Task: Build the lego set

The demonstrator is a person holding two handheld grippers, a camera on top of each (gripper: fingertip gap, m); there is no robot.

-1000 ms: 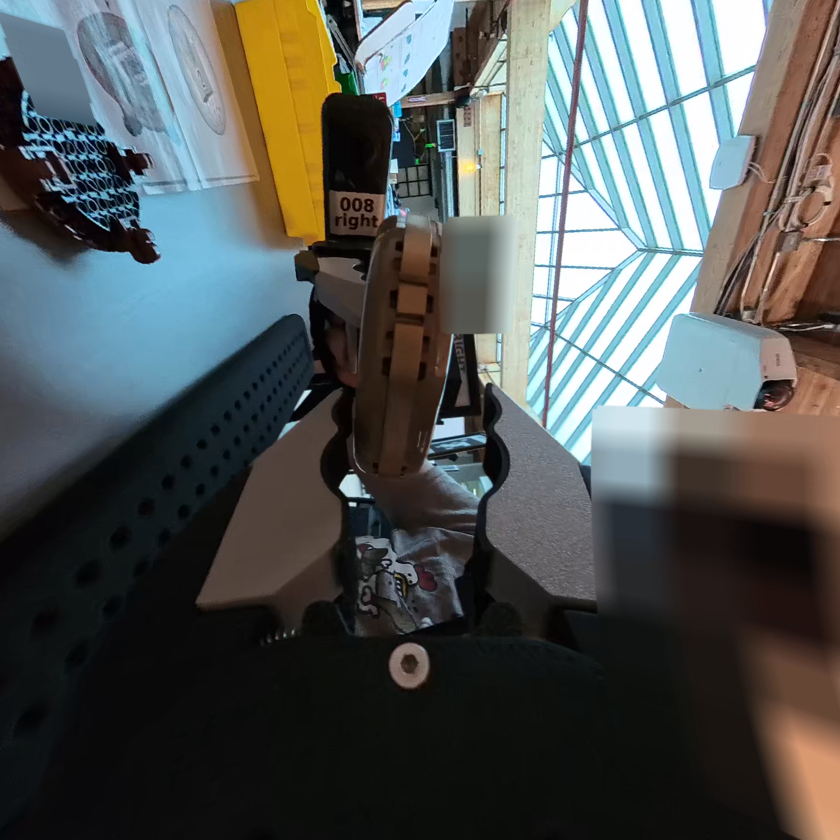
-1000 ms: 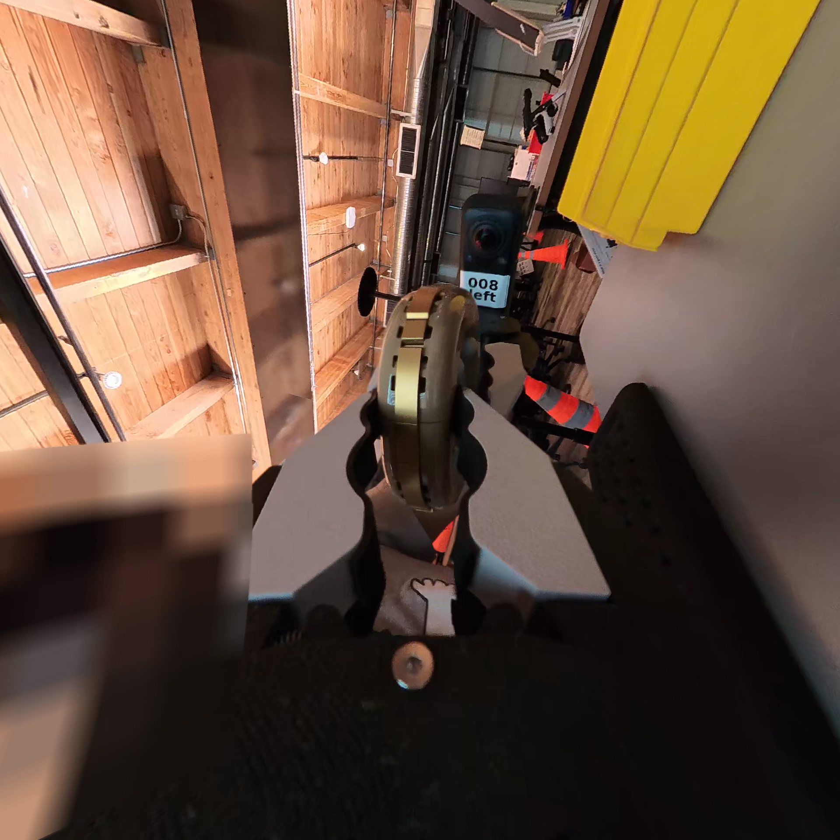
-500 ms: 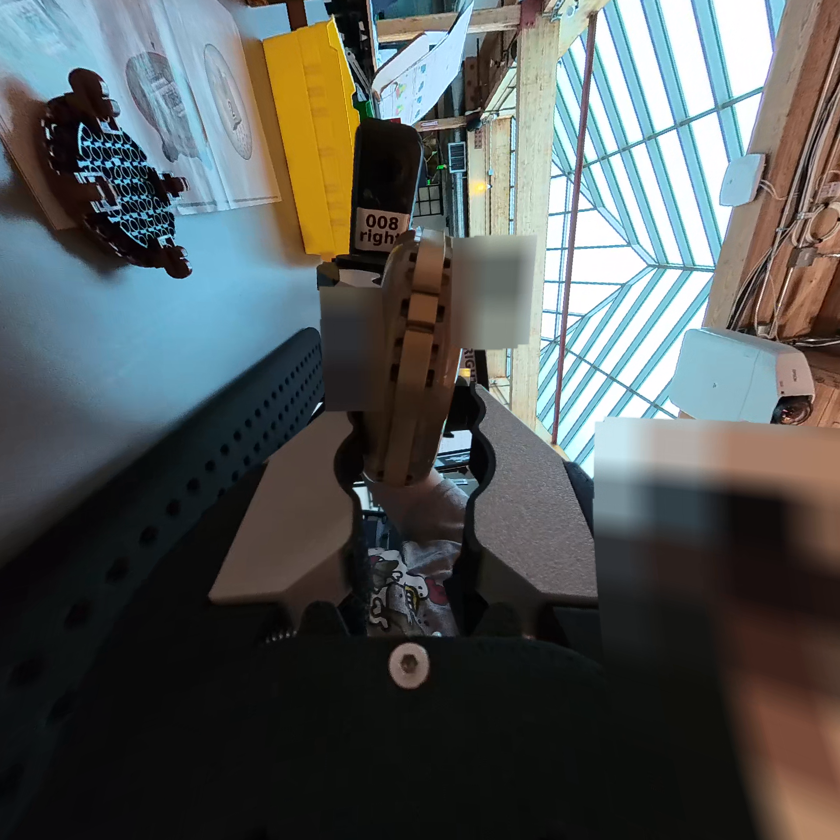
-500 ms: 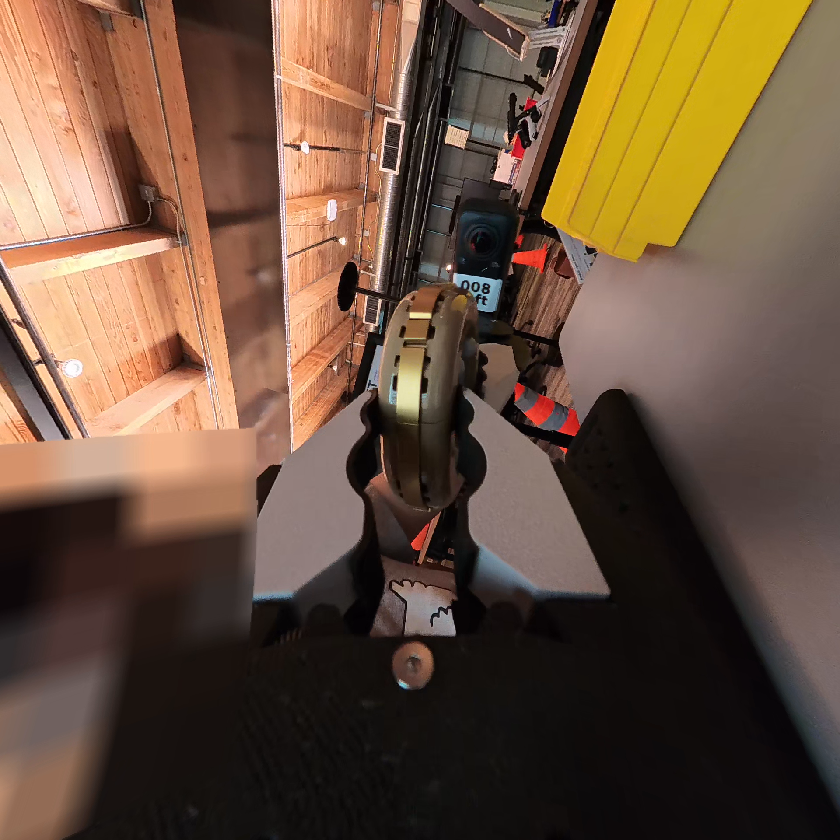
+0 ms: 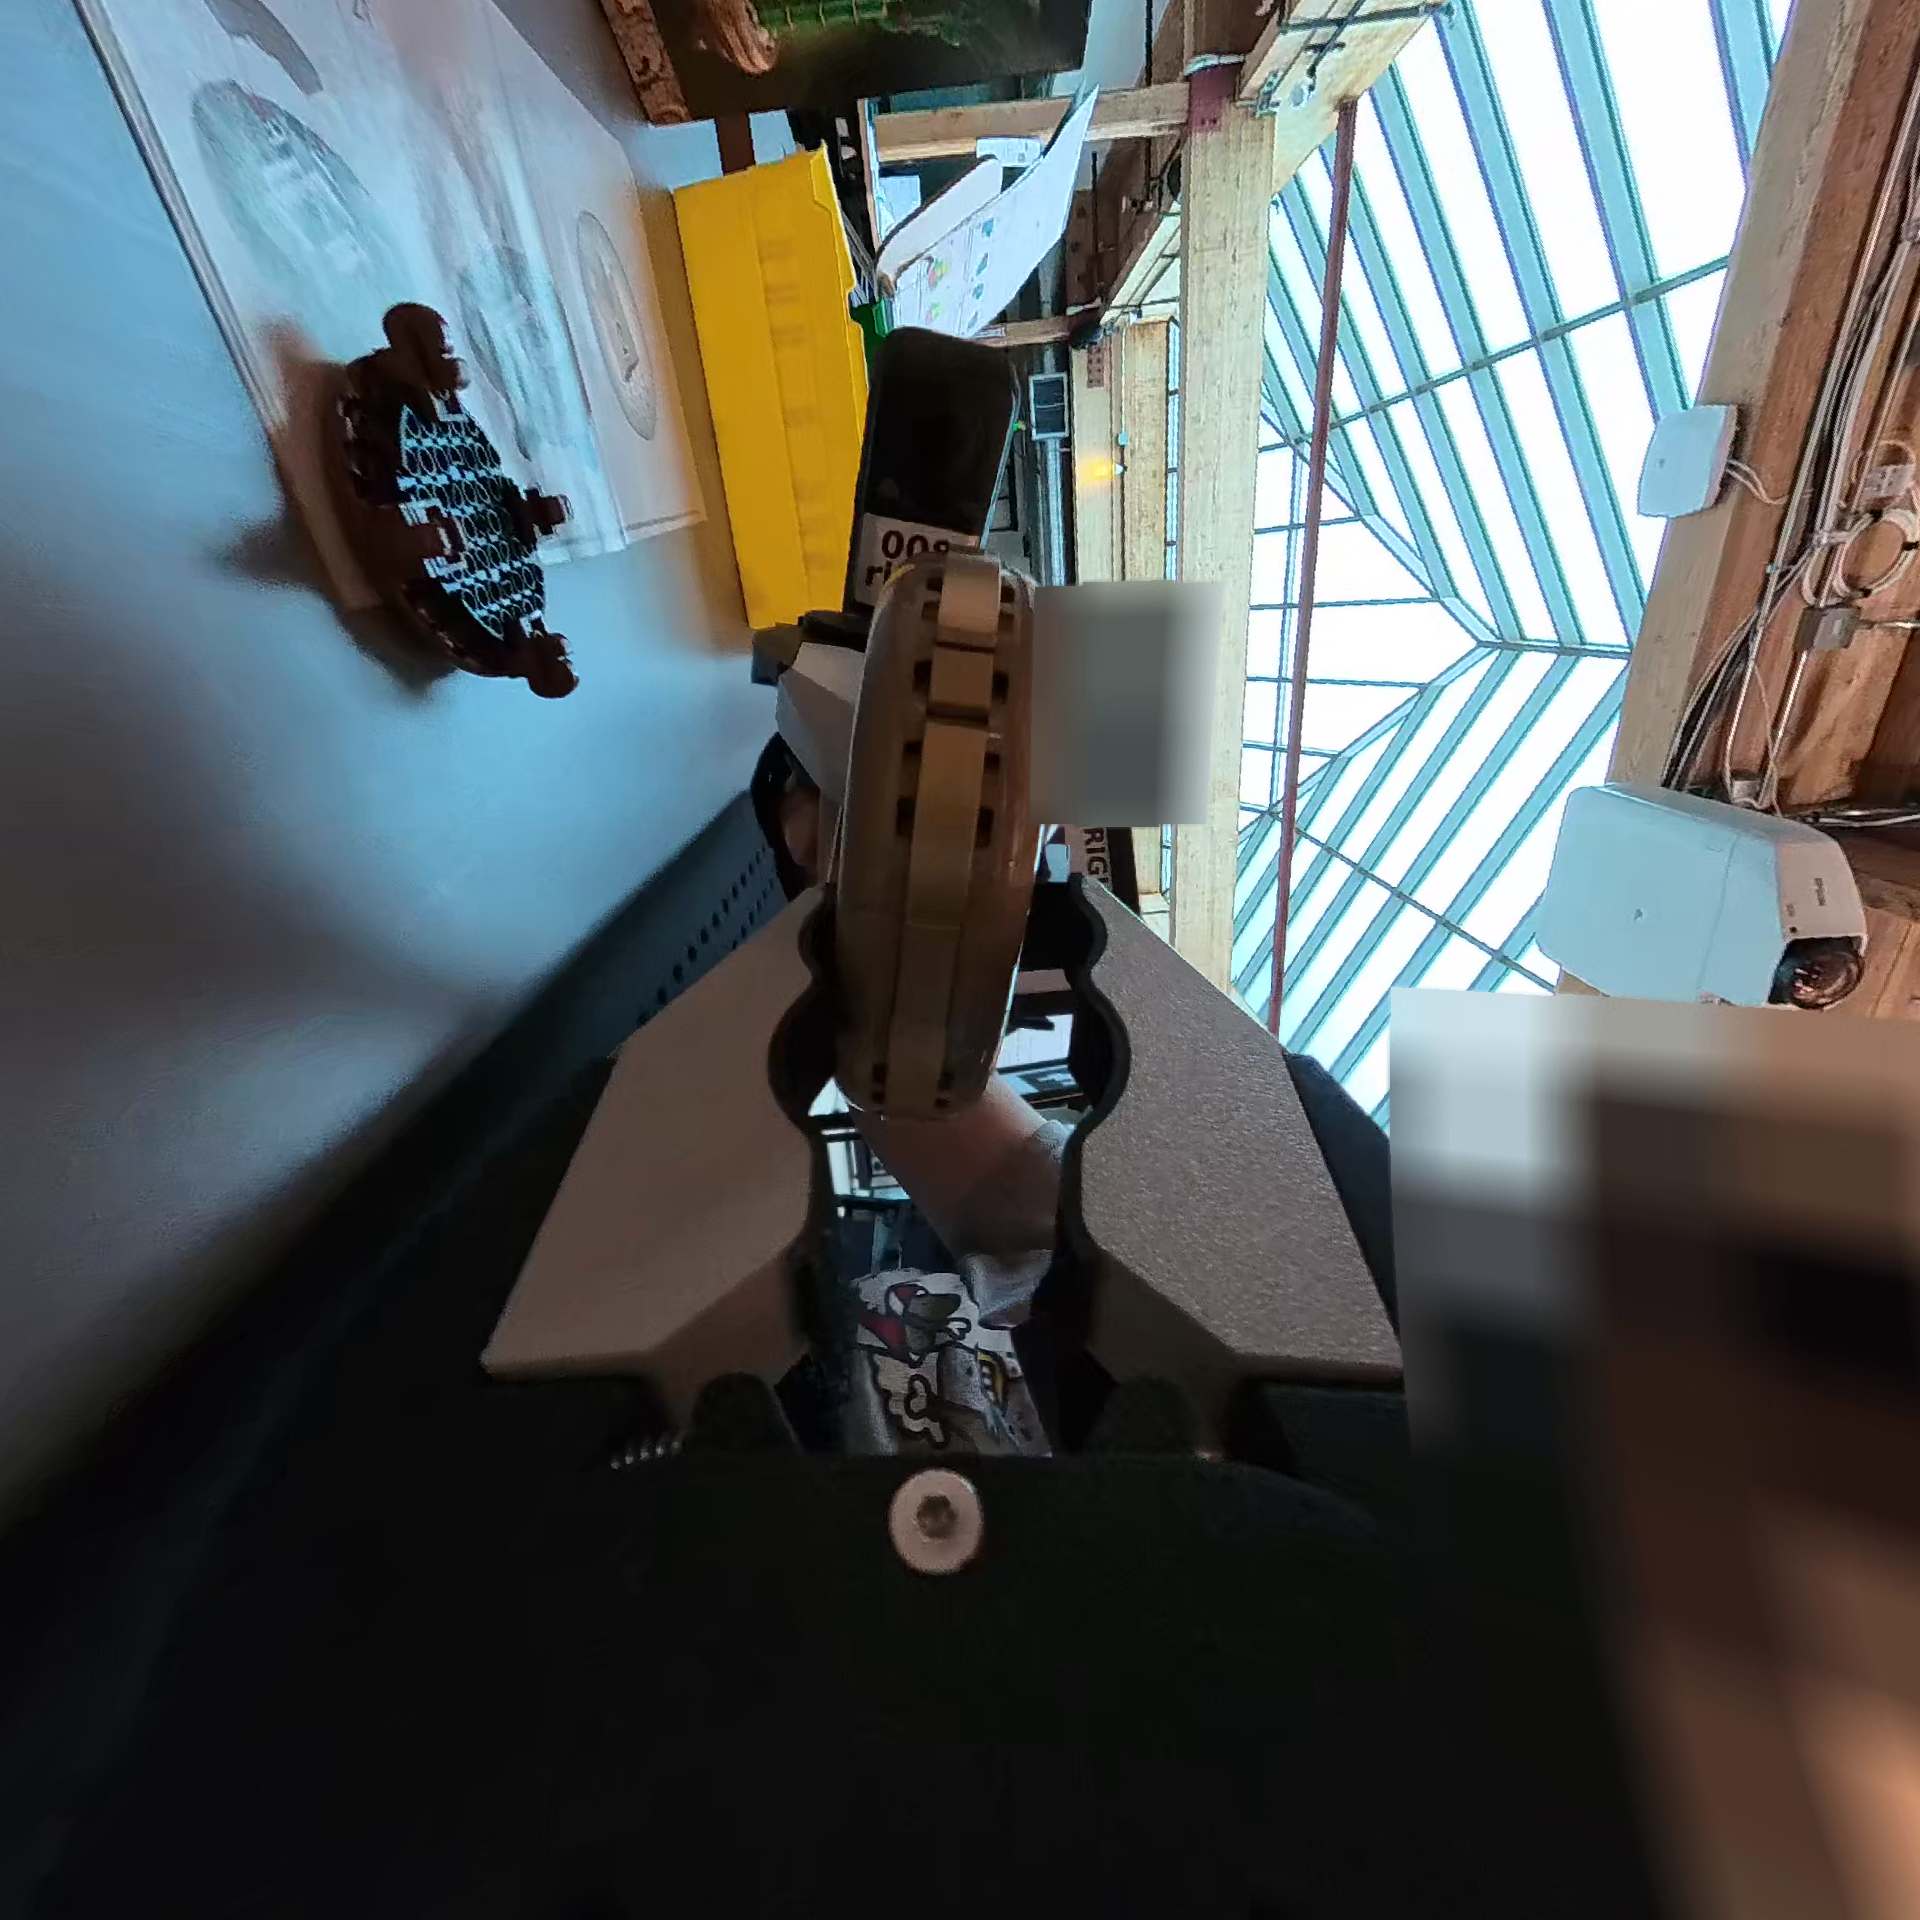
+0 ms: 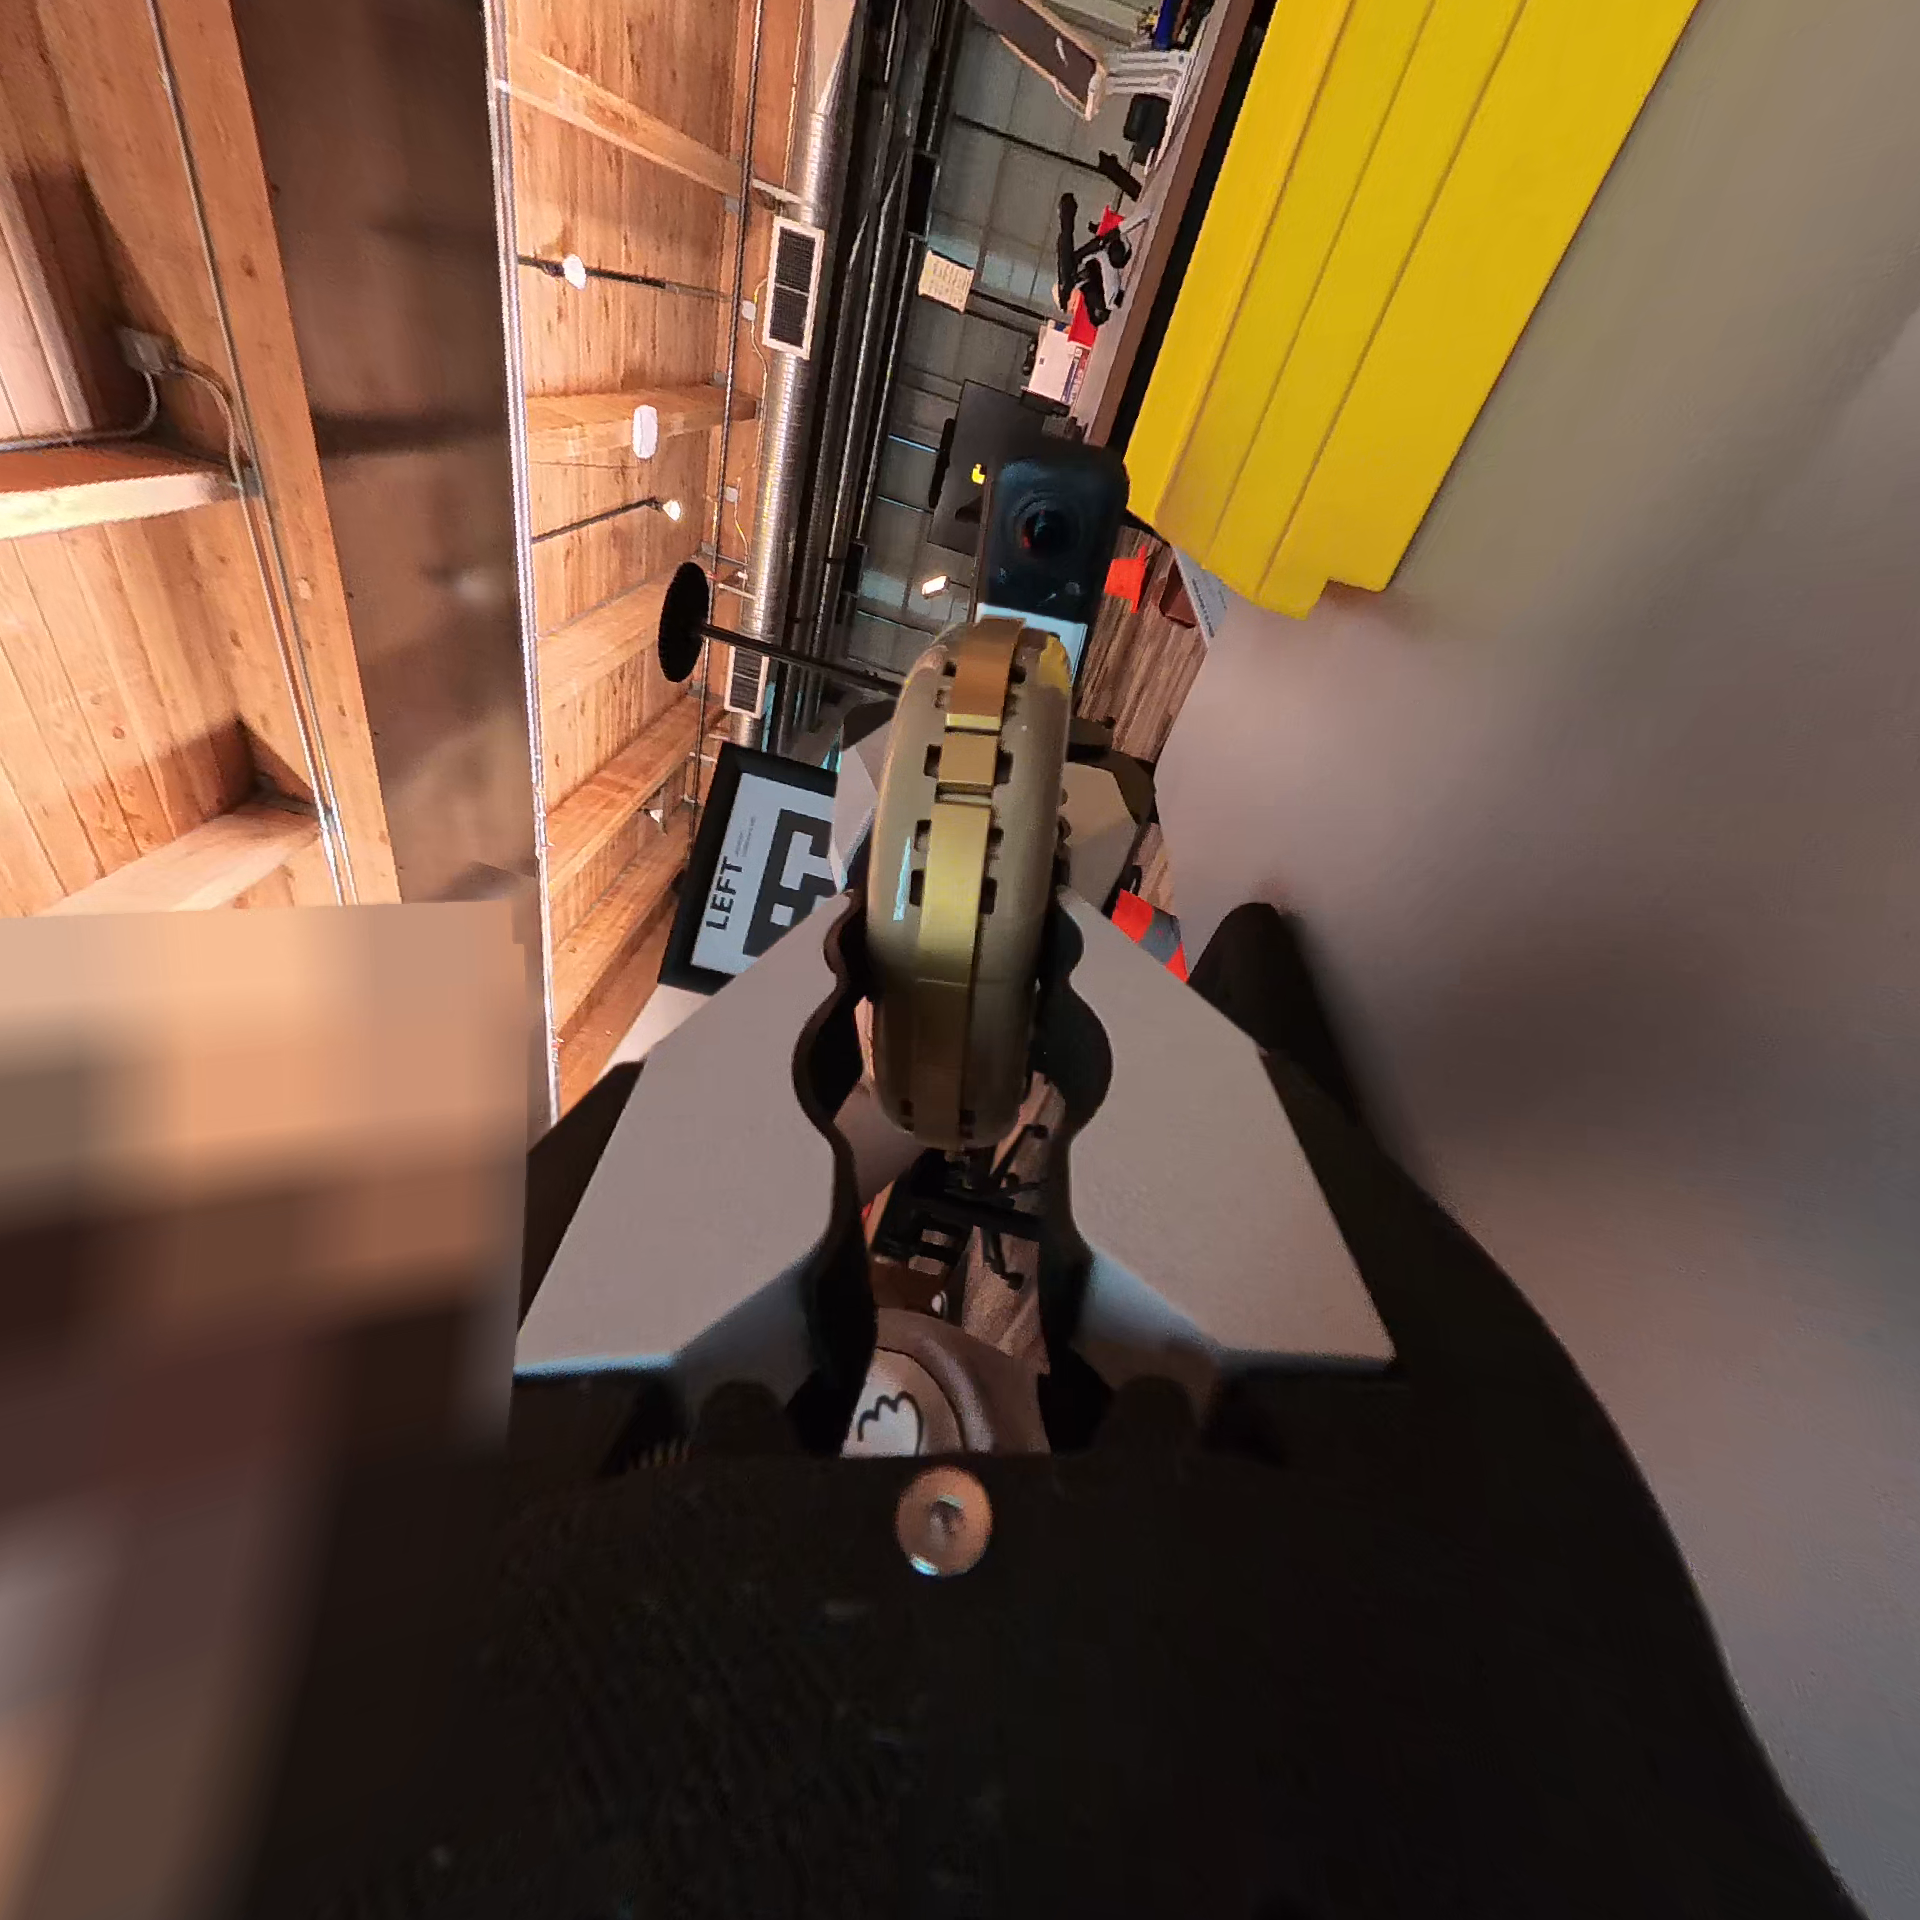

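Gripping one rounded tan brick-built lego disc [image 5: 930, 862] edge-on at frame centre, left claw [image 5: 940, 1023] and right claw [image 6: 951, 1023] pinching opposite ends; dark studded lego plate [image 5: 457, 509] on grey counter [image 5: 260, 831], upper left.

The lego disc [image 5: 930, 842] sits edge-on between both tools, left tool [image 5: 940, 1049] facing right tool [image 6: 951, 1039].

Pale table [image 5: 239, 852] with brown studded disc [image 5: 447, 499], open instruction booklet [image 5: 436, 260], yellow bin [image 5: 774, 353].

A yellow bin [image 5: 774, 384] sits on the grey table [image 5: 260, 831].
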